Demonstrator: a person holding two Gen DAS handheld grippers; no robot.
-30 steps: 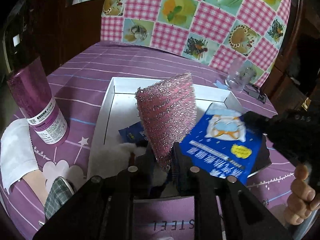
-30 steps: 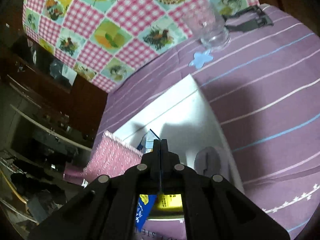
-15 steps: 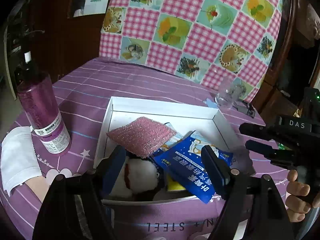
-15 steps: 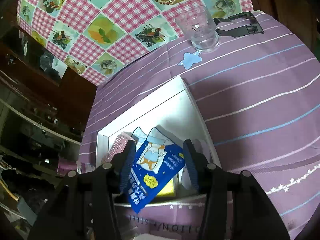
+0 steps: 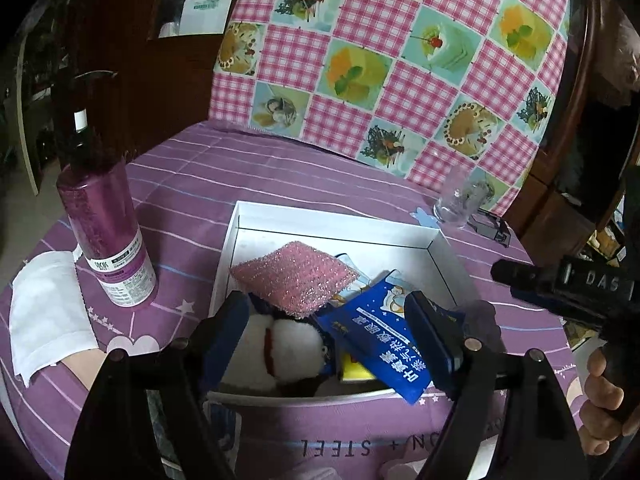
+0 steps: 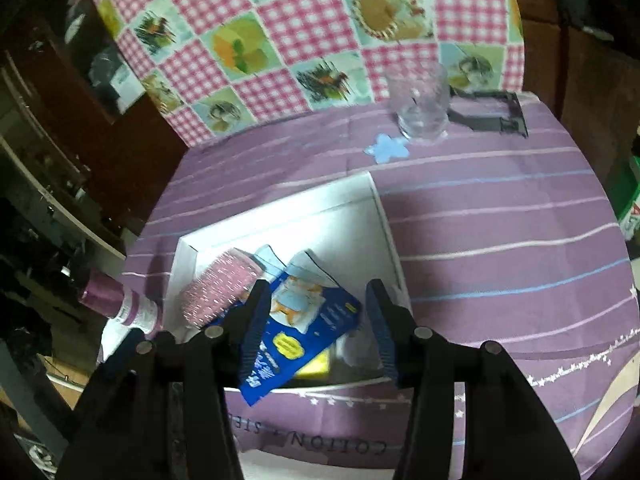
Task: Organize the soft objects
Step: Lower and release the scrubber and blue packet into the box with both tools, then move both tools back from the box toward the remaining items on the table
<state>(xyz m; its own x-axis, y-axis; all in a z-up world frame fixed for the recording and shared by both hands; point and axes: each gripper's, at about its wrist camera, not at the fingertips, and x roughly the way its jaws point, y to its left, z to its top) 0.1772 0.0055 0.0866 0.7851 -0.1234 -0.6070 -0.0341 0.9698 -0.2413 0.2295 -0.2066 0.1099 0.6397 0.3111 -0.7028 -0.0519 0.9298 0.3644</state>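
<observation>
Through the left wrist view, our left tongs (image 5: 326,334) stand wide apart above the near end of the white box (image 5: 336,216), with nothing pinched between the pads. Below them the pink sponge (image 5: 296,280) lies flat, propped on the other items, and just beside it the blue packet (image 5: 380,340) leans over the near wall of the box. A white plush toy (image 5: 276,350) sits under the sponge's near corner, and a yellow item (image 5: 356,372) peeks out beneath the packet. On the purple-clothed bench (image 5: 280,172) a purple bottle (image 5: 106,240) stands left of the box, with a white cloth (image 5: 44,312) farther left and a clear glass (image 5: 460,204) at the far right corner. Our right tongs (image 5: 532,280) show at the right edge, held in a hand (image 5: 604,396); their gap is hard to read from here.

Through the right wrist view, the right tongs (image 6: 316,324) are about half open and hold nothing; the blue packet (image 6: 296,336) lies loose in the box (image 6: 280,216) below the gap, with the sponge (image 6: 220,292) to its left.

We judge both items just released into the box, so this placing step looks finished. Next we should lift clear and look for any soft thing left outside; the white cloth seems the likely candidate, calling for a low, flat pinch at its edge.
</observation>
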